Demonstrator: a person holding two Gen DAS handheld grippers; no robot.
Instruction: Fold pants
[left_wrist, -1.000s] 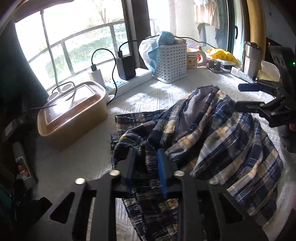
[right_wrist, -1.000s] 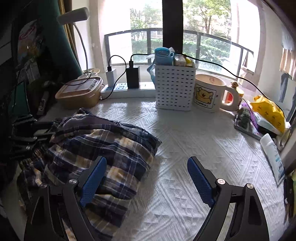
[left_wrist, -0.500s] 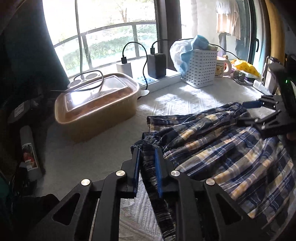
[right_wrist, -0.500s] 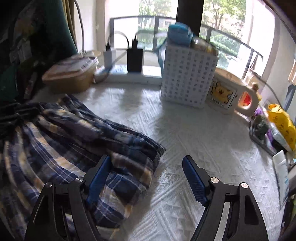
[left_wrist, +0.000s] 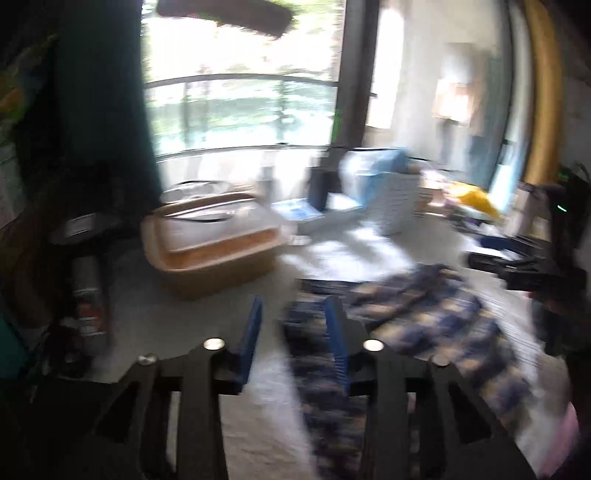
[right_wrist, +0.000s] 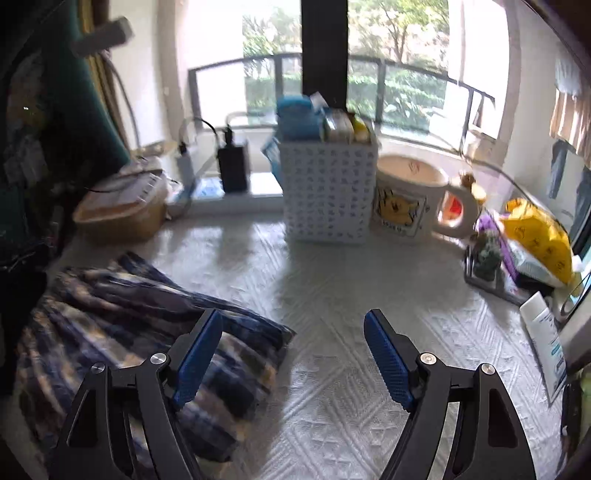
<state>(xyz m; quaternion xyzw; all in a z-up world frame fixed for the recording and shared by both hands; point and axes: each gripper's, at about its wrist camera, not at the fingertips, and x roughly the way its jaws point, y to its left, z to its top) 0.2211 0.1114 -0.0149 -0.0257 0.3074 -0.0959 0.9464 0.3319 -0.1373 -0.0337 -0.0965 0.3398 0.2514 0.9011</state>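
Both tools empty: left tool (left_wrist: 293, 338) parted, right tool (right_wrist: 293, 356) spread wide, clear of cloth, while the plaid pants (right_wrist: 147, 332) lie bunched on the bench (right_wrist: 369, 295), likely freed for a fresh grip

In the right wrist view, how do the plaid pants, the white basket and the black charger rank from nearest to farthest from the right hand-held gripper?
From the right hand-held gripper:
1. Plaid pants: nearest, lying on the table to the left, reaching its left finger.
2. White basket: farther back, standing near the middle.
3. Black charger: farthest, on the window ledge, left of the basket.
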